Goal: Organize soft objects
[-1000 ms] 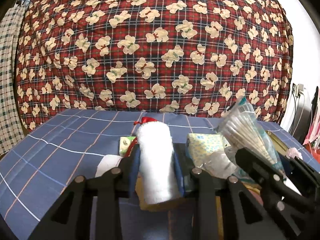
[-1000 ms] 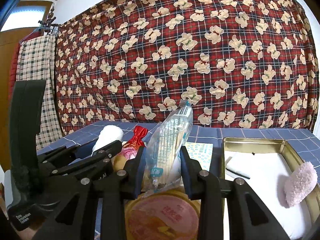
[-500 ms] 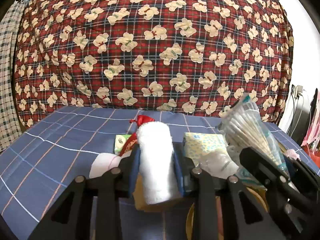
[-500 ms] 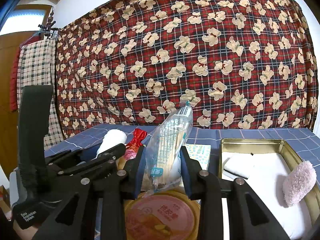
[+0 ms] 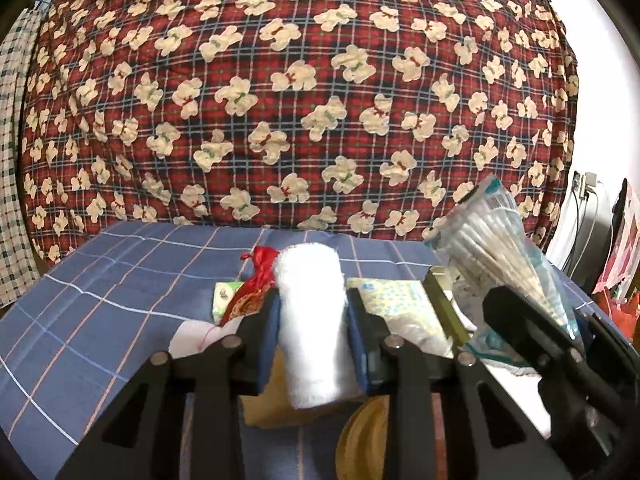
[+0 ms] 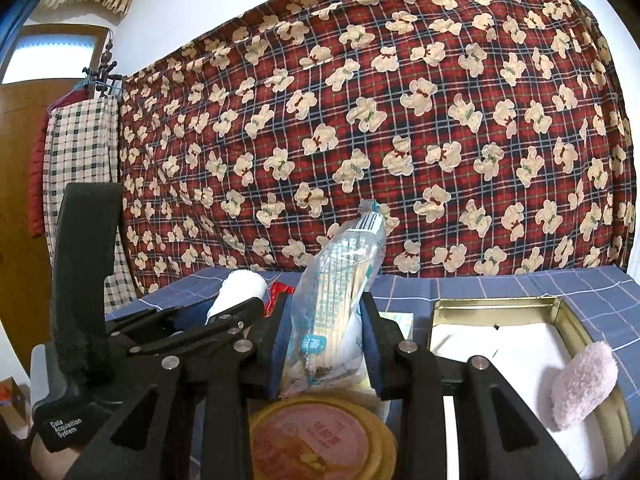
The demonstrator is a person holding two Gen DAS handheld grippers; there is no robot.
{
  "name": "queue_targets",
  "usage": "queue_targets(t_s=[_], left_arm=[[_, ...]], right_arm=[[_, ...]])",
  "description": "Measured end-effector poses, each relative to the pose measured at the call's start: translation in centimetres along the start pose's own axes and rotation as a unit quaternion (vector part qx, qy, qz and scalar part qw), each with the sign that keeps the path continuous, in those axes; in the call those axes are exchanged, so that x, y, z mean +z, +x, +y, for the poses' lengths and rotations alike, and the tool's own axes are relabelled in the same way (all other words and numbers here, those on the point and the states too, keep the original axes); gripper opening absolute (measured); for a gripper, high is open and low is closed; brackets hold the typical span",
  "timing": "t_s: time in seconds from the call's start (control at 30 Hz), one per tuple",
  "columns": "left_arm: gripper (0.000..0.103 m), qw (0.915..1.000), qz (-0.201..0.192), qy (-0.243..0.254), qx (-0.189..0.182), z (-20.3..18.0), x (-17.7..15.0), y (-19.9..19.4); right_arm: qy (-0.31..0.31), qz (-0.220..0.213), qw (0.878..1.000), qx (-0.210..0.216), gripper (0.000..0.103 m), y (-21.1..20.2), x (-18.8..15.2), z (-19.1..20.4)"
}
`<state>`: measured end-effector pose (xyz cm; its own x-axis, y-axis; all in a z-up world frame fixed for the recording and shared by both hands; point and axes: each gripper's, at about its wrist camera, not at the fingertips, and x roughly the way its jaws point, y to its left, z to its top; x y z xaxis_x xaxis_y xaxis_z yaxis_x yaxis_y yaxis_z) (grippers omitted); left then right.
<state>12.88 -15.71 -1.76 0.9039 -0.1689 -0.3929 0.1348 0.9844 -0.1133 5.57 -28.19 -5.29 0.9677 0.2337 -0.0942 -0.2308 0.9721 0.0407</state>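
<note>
Carry step: left gripper (image 5: pixel 312 320) pinches rolled white towel (image 5: pixel 314 320), right gripper (image 6: pixel 325 340) pinches swab bag (image 6: pixel 340 300). Next probably lower both into gold tin (image 6: pixel 568 312).

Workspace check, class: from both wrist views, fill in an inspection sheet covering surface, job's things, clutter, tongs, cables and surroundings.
Surface: blue checked tablecloth, visible past both tools.
Job's things: rolled white towel in the left tongs; bag of cotton swabs in the right tongs; pink fluffy pad lying in the gold tin.
Clutter: red pouch, yellow tissue pack, round lid under the right tongs.
Tongs: both shut on their loads.
Cables: white leads by the wall socket, off the table.
Surroundings: red bear-print blanket hung behind; checked cloth on a rack.
</note>
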Motion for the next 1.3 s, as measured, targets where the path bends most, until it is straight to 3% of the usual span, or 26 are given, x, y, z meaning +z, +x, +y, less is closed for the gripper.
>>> queue_targets(t_s=[0.5,1.07,1.3], left_arm=[[0.031,0.9994,0.017,0.019,-0.022,-3.5,1.8,-0.5],[0.031,0.9919,0.077,0.05,-0.088,-10.0,2.4,1.1],[0.031,0.9878,0.099,0.064,-0.102,-12.1,2.2,1.9]], right_arm=[[0.021,-0.001,1.0,-0.015,0.036,-1.1,0.7,-3.7],[0.029,0.061,0.994,-0.083,0.036,-0.9,1.8,-11.8],[0.036,0.092,0.991,-0.092,0.036,-0.2,1.5,-13.7]])
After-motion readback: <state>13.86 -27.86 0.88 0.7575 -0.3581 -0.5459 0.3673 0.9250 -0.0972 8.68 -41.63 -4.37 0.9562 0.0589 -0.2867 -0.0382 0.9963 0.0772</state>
